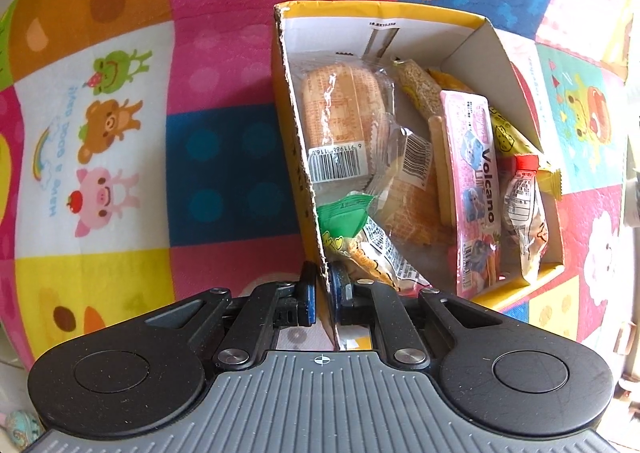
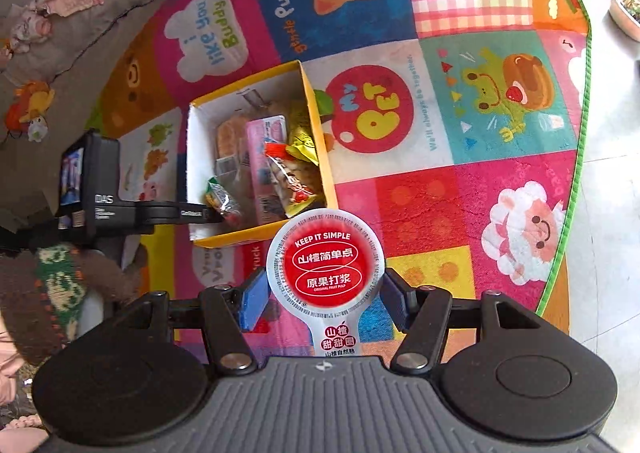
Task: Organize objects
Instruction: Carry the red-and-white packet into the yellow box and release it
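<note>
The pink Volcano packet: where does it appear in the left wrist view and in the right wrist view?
Left wrist view: the pink Volcano packet stands on edge, right of centre, inside the yellow box.
Right wrist view: the same packet is upper left of centre, in the box's middle.
Shared landmark: the left gripper, clamped on the box's near wall.

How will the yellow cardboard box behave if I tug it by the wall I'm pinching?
The yellow cardboard box probably slides across the play mat rather than lifting. The left gripper clamps one thin, ragged-edged wall, so it may flex or tear. The loose snack packets would likely shift.
</note>
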{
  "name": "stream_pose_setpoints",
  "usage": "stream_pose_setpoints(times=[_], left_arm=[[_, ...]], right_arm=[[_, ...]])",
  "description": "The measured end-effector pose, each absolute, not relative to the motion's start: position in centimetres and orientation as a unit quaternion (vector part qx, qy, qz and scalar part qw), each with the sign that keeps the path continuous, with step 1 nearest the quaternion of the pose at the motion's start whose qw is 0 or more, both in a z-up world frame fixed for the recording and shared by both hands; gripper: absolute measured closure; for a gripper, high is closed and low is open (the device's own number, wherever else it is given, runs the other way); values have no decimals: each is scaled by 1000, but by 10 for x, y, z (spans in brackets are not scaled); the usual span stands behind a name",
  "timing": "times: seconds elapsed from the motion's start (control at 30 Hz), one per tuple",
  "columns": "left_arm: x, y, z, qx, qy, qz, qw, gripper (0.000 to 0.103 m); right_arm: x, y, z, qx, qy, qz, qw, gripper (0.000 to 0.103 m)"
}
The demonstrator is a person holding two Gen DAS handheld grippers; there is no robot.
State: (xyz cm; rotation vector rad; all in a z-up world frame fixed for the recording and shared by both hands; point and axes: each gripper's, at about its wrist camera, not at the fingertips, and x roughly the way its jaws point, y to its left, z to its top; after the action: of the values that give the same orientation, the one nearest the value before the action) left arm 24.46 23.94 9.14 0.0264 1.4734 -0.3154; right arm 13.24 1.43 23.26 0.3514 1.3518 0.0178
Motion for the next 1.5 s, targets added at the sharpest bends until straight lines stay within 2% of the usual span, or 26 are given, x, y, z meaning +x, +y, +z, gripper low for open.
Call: stream_pose_setpoints(times=[0.17,0.6,1.07,1.3,1.5], left_arm=[[246,242,92,1,664,-149,733,93],[243,250,93,-27,654,-149,741,92],[246,255,89,-45,659,-150,736,92],[246,264,86,-68,659,-157,733,91],[246,266,84,-78,658,-157,732,90]], right_arm=[[113,35,251,153,621,1,768,43],[84,75,250,111,644,-7,757,43],[149,75,267,191,625,15,757,43],[203,92,281,172,582,10,795,43],[224,88,286,212,550,11,808,38]])
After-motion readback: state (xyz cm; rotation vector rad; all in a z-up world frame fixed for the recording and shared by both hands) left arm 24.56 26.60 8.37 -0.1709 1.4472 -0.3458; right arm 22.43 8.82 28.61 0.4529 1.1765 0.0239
